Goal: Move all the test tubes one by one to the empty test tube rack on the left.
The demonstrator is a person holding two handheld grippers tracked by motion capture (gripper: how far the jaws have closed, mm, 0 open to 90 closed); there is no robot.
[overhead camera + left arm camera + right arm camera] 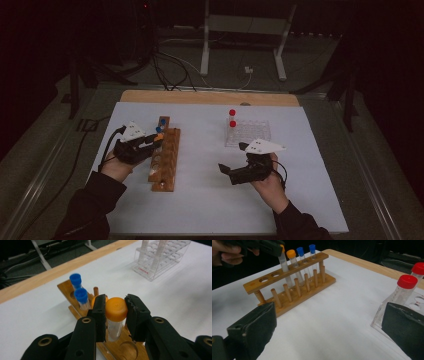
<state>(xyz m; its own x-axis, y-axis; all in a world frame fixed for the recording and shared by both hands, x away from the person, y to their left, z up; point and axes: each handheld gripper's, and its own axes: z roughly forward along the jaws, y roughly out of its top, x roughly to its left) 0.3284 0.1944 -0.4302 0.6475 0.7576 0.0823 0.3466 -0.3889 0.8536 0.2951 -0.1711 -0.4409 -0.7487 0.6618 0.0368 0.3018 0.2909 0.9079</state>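
- Left gripper [115, 315] clamping the orange-capped clear plastic test tube [115, 315] by its cap, jaws pressed on either side; tube hanging upright, its lower end entering a hole of the brown wooden test-tube rack [120, 350] directly below, probably to seat it straight.
- Standing just beyond those jaws: a second orange-capped tube [291, 253] and two blue-capped tubes [80, 295], filling neighbouring holes in a row.
- Right gripper [327, 330] resting idle with jaws spread wide and nothing between them; clear acrylic rack [382, 312] with two red-capped tubes [407, 281] lying just ahead of its right jaw.
- Lying beneath both: white sheet [210, 200] covering a wooden tabletop [210, 97]; dim room beyond, with cables and metal stand legs [205, 45].
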